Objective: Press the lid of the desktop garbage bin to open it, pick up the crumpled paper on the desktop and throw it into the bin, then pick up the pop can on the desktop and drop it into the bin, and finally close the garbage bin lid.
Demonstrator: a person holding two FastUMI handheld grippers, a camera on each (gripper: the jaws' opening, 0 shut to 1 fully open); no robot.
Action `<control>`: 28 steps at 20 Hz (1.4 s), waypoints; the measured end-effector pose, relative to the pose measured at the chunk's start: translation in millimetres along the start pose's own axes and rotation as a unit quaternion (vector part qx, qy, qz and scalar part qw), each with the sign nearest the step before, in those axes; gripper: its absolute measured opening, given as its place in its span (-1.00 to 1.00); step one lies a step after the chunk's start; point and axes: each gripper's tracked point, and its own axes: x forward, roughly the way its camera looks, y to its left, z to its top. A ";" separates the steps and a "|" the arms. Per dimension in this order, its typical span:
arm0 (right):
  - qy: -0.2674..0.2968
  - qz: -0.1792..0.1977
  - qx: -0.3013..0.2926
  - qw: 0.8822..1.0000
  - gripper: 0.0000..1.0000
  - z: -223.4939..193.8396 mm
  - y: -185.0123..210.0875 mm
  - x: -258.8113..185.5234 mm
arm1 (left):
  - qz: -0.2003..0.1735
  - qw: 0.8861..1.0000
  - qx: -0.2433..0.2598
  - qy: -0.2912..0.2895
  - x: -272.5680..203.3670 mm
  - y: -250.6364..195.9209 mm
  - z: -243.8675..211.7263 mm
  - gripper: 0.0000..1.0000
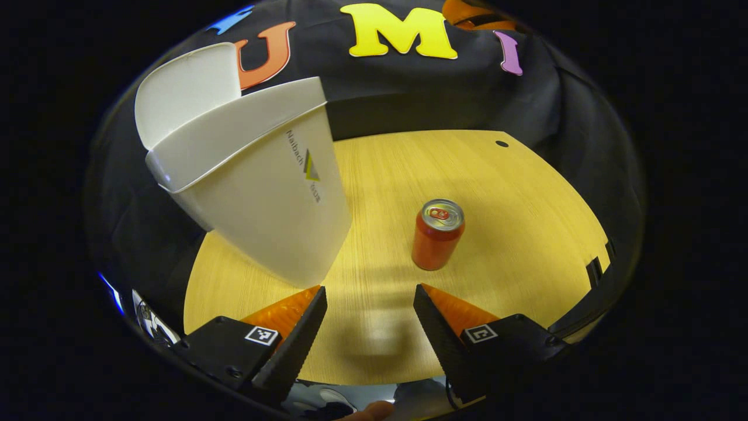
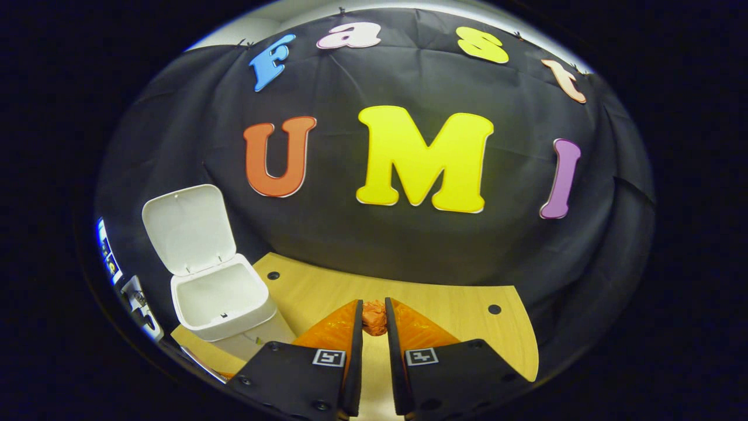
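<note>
Now the right tongs (image 2: 374,320) clench the crumpled paper (image 2: 374,323) above the surface (image 2: 456,316); next, carry it left over the open bin (image 2: 219,301). Left tongs (image 1: 369,304) hang released near the can (image 1: 437,235).

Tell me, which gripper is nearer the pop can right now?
Left. The left gripper hangs open just short of the upright pop can, which stands on the table beyond its fingertips. The right gripper is lifted, shut on the crumpled paper, facing the open garbage bin.
</note>
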 end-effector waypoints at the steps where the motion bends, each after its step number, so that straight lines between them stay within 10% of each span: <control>1: -0.002 0.013 -0.005 1.000 -0.55 3.7 16.4 3.7 | 0.002 1.000 -0.004 -0.001 -1.4 6.0 -1.8 0.98; 15: 0.009 0.192 -0.062 0.979 -0.55 -1.8 247.1 45.1 | 0.014 0.999 -0.035 0.000 -11.5 58.7 -28.5 0.98; 23: 0.027 0.224 -0.061 0.972 -0.36 -18.4 281.1 50.3 | 0.023 0.999 -0.025 -0.006 -16.1 68.3 -33.0 0.98; 28: 0.018 0.227 -0.063 0.972 0.37 -13.7 274.9 45.9 | 0.011 1.000 -0.026 -0.004 -14.1 61.5 -33.5 0.98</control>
